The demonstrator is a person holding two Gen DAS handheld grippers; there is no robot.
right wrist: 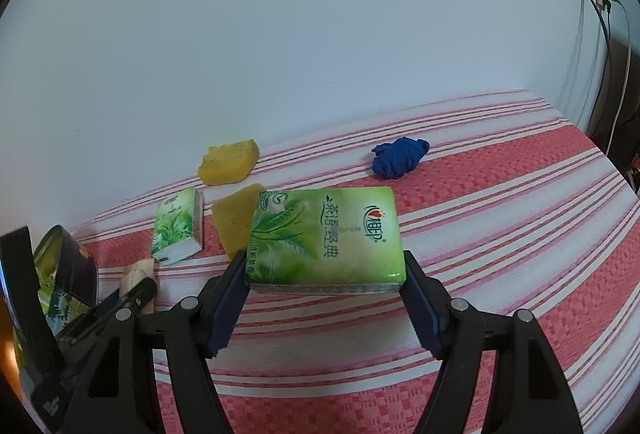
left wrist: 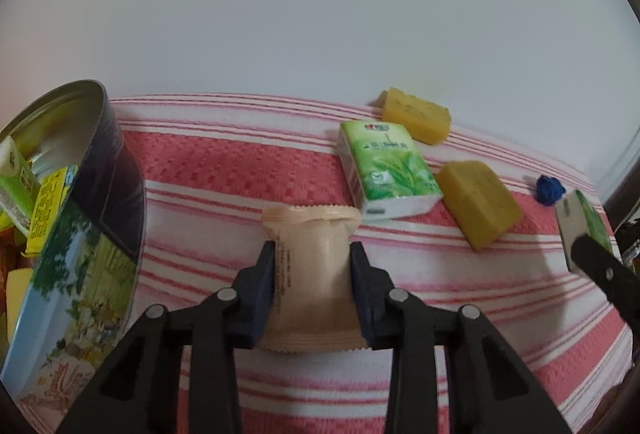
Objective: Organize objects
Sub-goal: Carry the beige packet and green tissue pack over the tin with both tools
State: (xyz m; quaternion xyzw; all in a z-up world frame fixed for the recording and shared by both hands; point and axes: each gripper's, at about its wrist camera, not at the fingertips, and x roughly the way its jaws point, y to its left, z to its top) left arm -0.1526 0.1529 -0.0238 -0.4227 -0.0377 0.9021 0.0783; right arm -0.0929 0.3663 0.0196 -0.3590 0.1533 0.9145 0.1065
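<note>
Red-and-white striped cloth (left wrist: pixel 240 162) spread against a white wall

On it lie a beige snack packet (left wrist: pixel 314 274), a green tissue pack (left wrist: pixel 386 170), two yellow sponges (left wrist: pixel 416 120) (left wrist: pixel 478 208), a blue knotted cloth (right wrist: pixel 400 157) and an open printed tin (left wrist: pixel 80 234).

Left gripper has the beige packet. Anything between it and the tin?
Nothing visible. The left gripper is shut on the beige packet; the open tin stands just to its left, with only bare striped cloth between them.
</note>
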